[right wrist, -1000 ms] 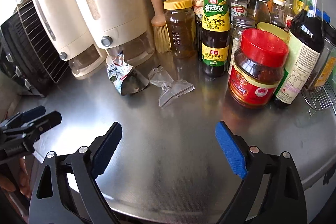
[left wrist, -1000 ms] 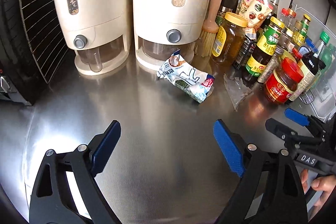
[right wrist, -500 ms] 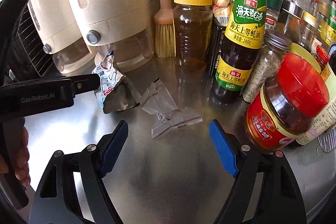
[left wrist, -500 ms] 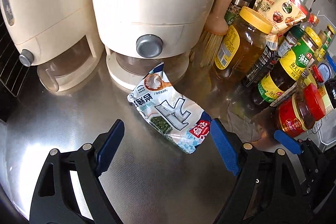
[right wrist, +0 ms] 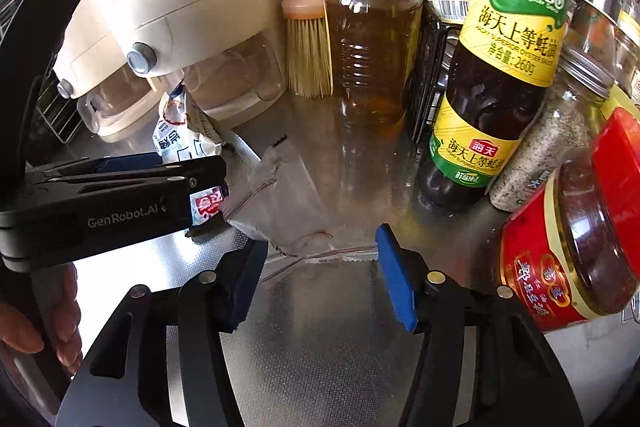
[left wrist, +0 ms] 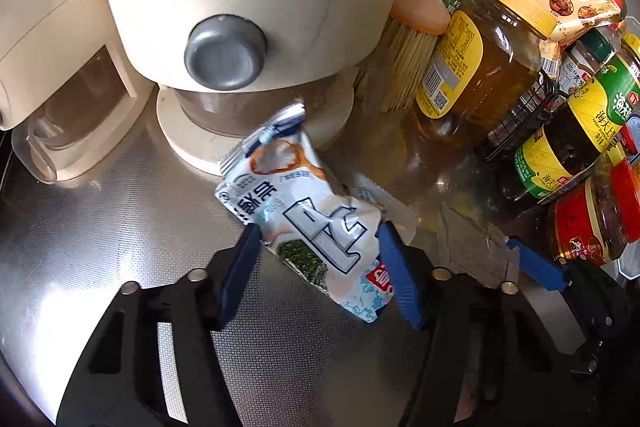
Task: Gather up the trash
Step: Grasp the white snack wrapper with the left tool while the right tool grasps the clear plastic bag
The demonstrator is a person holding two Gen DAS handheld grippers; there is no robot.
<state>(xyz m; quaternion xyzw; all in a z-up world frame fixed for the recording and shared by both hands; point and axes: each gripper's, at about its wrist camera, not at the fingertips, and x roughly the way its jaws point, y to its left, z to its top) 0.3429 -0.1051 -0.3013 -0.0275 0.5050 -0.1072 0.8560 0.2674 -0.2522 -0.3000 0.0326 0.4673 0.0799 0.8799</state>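
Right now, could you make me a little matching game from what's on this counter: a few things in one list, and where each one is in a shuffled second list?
Things:
1. seaweed snack packet
2. clear plastic wrapper
3. brush
4. red-lidded sauce jar

Places:
A. stands against the honey jar
B. between the pads of the left hand-held gripper
C. at the far right, beside the oyster sauce bottle
D. flat on the steel counter, just ahead of the right hand-held gripper

Pairs: 1-B, 2-D, 3-A, 4-C
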